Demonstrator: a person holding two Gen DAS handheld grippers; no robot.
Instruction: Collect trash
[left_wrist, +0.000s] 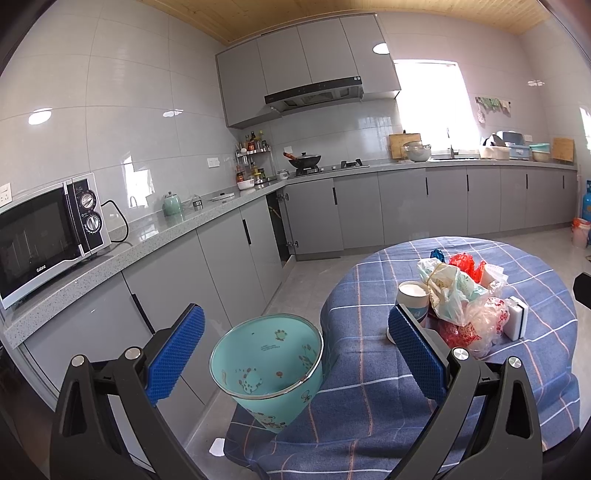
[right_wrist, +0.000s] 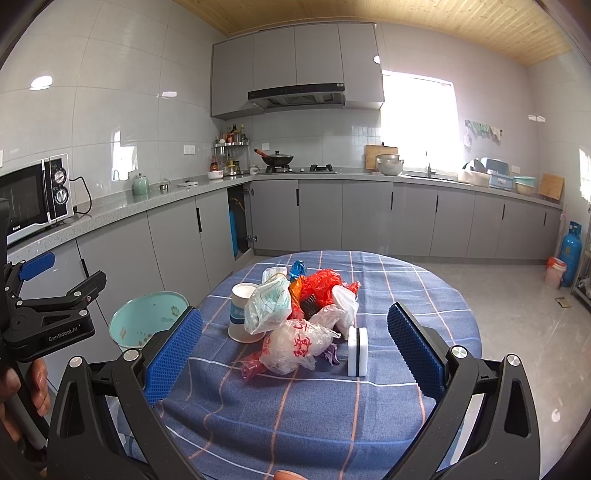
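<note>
Meanwhile both tongs, left (left_wrist: 295, 350) and right (right_wrist: 295, 347), gape empty; bin (left_wrist: 267, 363) touches table (left_wrist: 369, 406) edge.

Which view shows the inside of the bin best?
The left wrist view: the bin sits close between the open left claw, tilted so its mouth and printed inner wall face the camera. In the right wrist view the bin is smaller, off to the left, and its near rim is partly hidden by a finger.
</note>
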